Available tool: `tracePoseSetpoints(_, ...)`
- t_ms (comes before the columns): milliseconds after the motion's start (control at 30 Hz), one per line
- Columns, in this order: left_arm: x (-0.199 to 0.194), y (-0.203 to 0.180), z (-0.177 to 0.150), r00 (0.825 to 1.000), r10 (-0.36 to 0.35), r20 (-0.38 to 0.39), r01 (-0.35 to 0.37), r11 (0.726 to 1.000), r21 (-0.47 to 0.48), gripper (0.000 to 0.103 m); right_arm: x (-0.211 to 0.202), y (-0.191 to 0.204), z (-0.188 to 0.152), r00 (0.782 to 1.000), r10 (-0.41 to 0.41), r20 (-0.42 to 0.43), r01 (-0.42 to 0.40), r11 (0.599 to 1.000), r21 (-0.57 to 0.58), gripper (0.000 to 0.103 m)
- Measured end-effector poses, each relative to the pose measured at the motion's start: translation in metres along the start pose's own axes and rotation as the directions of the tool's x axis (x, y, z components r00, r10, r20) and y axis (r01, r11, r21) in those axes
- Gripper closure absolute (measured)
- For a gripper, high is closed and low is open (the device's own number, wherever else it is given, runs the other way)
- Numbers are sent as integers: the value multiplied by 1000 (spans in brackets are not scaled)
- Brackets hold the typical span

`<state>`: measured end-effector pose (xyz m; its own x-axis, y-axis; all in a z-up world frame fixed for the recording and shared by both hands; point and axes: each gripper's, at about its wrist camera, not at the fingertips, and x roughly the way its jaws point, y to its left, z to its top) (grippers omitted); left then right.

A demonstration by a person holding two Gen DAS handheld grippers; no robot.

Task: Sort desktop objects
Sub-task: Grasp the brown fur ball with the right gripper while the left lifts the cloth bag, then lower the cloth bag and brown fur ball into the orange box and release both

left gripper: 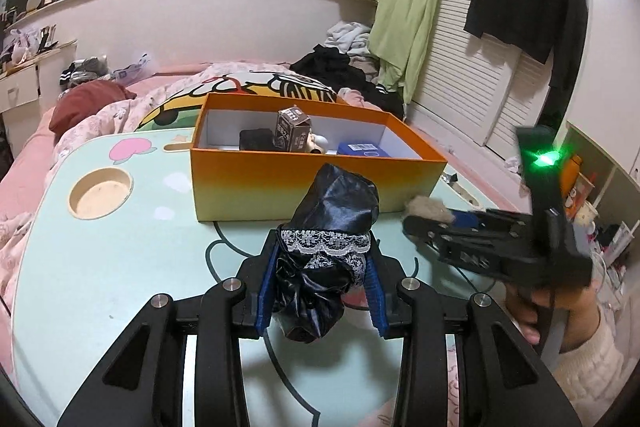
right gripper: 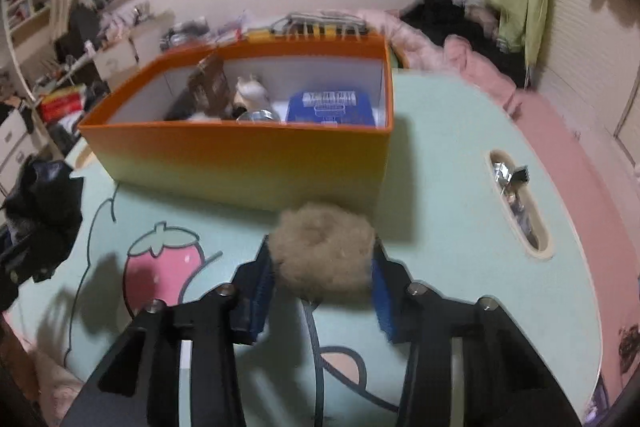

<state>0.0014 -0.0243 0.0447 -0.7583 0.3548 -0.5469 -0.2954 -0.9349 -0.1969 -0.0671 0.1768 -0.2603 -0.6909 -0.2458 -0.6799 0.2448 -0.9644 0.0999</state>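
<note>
Left gripper point(left gripper: 322, 281) clenches a black satin, lace-trimmed bundle point(left gripper: 332, 223); right gripper point(right gripper: 322, 281) grasps a beige fluffy scrunchie point(right gripper: 322, 251) between blue pads, orange cardboard box point(right gripper: 240, 155) just ahead, labels unreadable

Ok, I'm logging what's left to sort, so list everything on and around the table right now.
Box: one, orange fading to yellow, open, on the table.
Carton: one, brown, inside the box.
Blue pack: one, inside the box, right end.
Satin cloth: one, black with white lace, between the left gripper's pads.
Fluffy scrunchie: one, beige, between the right gripper's pads.
Table: one, mint green, cartoon print.
Left gripper: black, blue pads.
Right gripper: black, blue pads.
Hand: one, white sleeve, holding the right gripper.
</note>
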Motion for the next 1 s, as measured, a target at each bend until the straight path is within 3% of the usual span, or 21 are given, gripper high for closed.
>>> tracePoseSetpoints(233,-18,0,12,999,-4,46,5,1000,-13,64,-38,5,-3,984,55,171,-49,998,-41,63)
tracePoseSetpoints(400,-31,-6,40,993,-2,116,2,1000,3,64,-50,15,45,969,67,237,-57,997,-47,63)
tracePoseSetpoints(567,-21,-11,90,988,10,155,-7,1000,-21,64,-33,25,95,960,50,274,-41,998,-39,62)
tracePoseSetpoints(600,-12,-9,99,988,14,154,-8,999,-37,62,-25,26,100,961,34,274,-26,999,-34,61)
tracePoseSetpoints(633,-3,-9,103,990,18,143,-12,999,-44,48,-18,26,101,964,24,263,-16,999,-32,57)
tracePoseSetpoints(667,10,-7,105,993,27,113,-21,999,-49,36,-1,25,101,976,11,219,-3,999,-33,40)
tracePoseSetpoints(700,26,-5,105,997,46,67,-43,998,-55,14,12,24,99,984,-6,180,12,999,-34,30)
tracePoseSetpoints(733,47,0,98,997,82,7,-81,995,-56,13,24,22,94,990,-29,139,34,999,-31,16)
tracePoseSetpoints(767,60,4,91,994,102,-32,-103,993,-52,13,38,21,88,994,-53,91,56,998,-34,16)
tracePoseSetpoints(800,70,7,83,994,105,-23,-106,994,-34,14,34,26,82,983,-76,166,93,991,-94,15)
tracePoseSetpoints(833,70,6,76,994,102,29,-102,995,-6,13,31,28,80,978,-96,183,117,987,-106,12)
tracePoseSetpoints(900,82,15,62,995,85,51,-82,995,-49,12,30,27,82,984,-91,154,106,990,-91,12)
tracePoseSetpoints(1000,101,21,55,996,86,3,-85,995,-47,12,33,20,82,986,-71,152,82,994,-67,12)
